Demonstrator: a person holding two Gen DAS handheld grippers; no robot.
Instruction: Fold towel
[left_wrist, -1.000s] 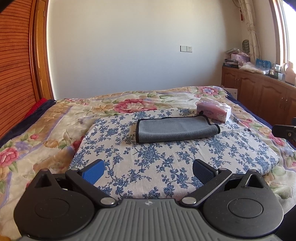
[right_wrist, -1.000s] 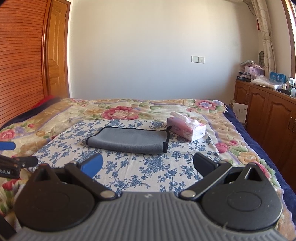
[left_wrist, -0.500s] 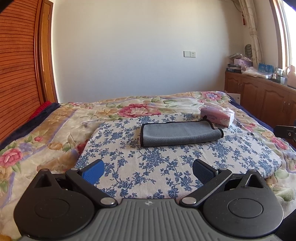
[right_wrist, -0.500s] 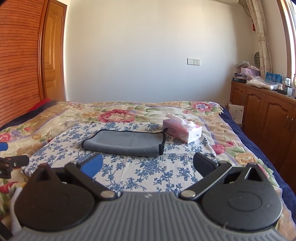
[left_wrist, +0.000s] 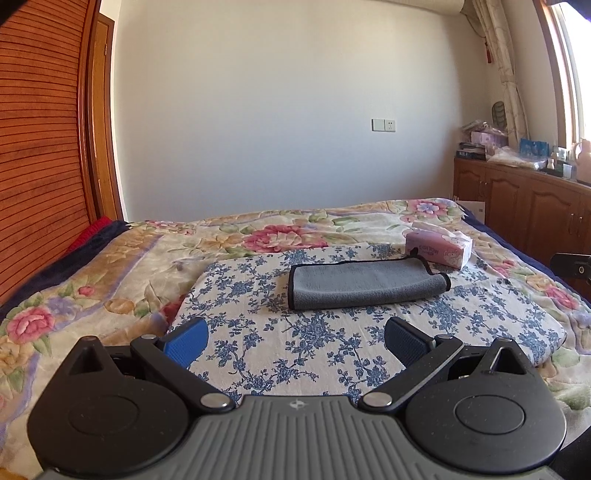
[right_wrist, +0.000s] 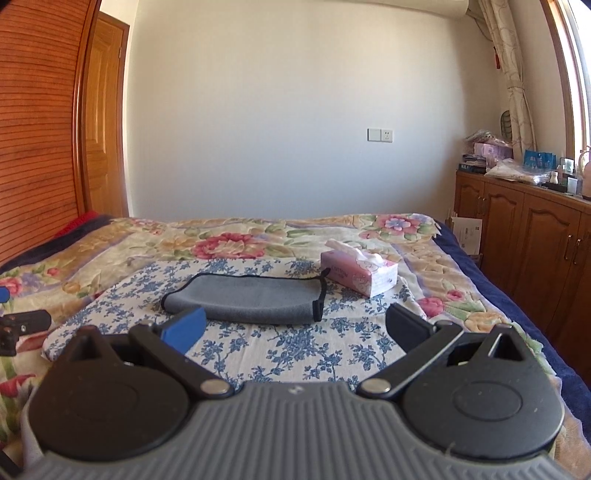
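Meanwhile, the grey towel (left_wrist: 365, 284) is lying folded on the blue-flowered cloth (left_wrist: 314, 339) atop the bed (left_wrist: 92, 280), tissue box (left_wrist: 437, 249) at its 2 o'clock, as both the left hand-held gripper (left_wrist: 295, 338) and right hand-held gripper (right_wrist: 295, 328) are backing away, jaws wide and empty, suggesting the folding is finished.

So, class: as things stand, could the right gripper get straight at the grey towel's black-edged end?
Probably yes. The right gripper is open and empty, and only bare patterned cloth lies before the grey towel. The tissue box sits beside that end, apart.
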